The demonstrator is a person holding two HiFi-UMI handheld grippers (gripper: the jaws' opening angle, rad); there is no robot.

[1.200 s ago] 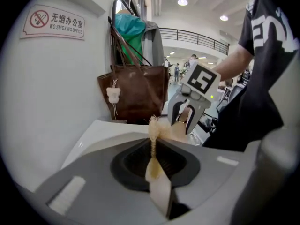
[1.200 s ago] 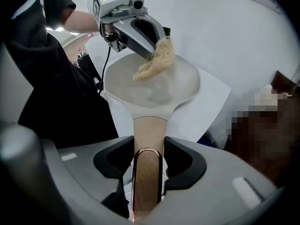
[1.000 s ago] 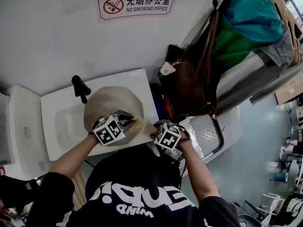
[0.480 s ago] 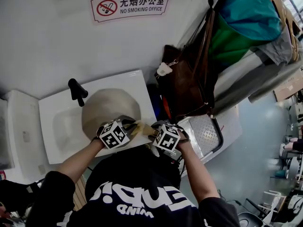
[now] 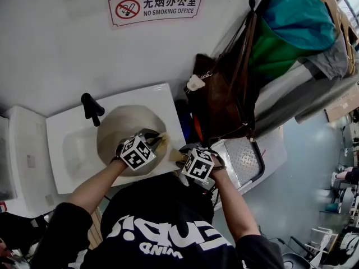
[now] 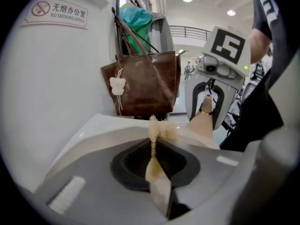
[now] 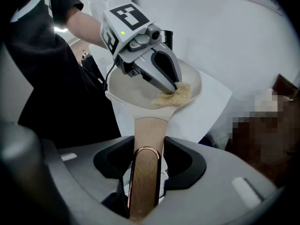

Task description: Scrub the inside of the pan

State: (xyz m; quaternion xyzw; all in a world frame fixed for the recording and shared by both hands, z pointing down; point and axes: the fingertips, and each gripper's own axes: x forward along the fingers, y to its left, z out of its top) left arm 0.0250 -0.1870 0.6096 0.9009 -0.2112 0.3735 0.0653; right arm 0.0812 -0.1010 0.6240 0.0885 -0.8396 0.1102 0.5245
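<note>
A beige pan (image 5: 120,130) is held over a white sink (image 5: 73,144). Its tan handle (image 7: 146,146) lies between the jaws of my right gripper (image 7: 147,142), which is shut on it; the same gripper (image 5: 188,160) shows at the pan's right in the head view. My left gripper (image 7: 174,84) reaches down into the pan near the handle end, shut on a pale fibrous scrubber (image 7: 174,96) that presses on the pan's inner wall. In the left gripper view the scrubber (image 6: 158,131) sticks out between the closed jaws of the left gripper (image 6: 154,142).
A black faucet (image 5: 91,106) stands at the sink's back left. A brown bag (image 5: 221,100) hangs on the wall just right of the sink, with a metal tray (image 5: 247,160) below it. A no-smoking sign (image 5: 155,5) is on the wall above.
The left gripper, with the scrubber, has shifted slightly away from me and to the right inside the pan. The right gripper still holds the handle in nearly the same place.
</note>
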